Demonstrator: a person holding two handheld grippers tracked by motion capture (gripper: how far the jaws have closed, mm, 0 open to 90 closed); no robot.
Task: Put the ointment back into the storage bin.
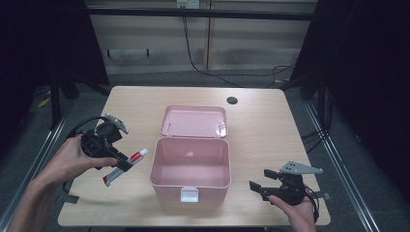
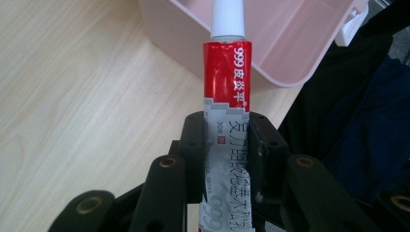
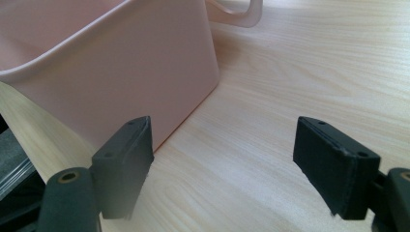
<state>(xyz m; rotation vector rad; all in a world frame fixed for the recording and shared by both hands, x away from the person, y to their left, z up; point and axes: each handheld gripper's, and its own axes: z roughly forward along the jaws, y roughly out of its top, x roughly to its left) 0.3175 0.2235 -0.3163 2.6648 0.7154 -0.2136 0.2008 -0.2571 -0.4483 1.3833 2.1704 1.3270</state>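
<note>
left gripper [image 1: 126,165] angles down-right from a raised hand [image 1: 72,157], jaws clenched on the tube [image 2: 227,87] beside the box [image 1: 189,166]; right gripper [image 3: 232,164] rests low, jaws spread.

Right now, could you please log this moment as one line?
left tool: shut on tube | right tool: open, idle | box: open, empty

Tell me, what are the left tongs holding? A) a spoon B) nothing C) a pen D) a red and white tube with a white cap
D: the left tongs are shut on the tube, red at the top with a white cap, near the open pink box.
</note>
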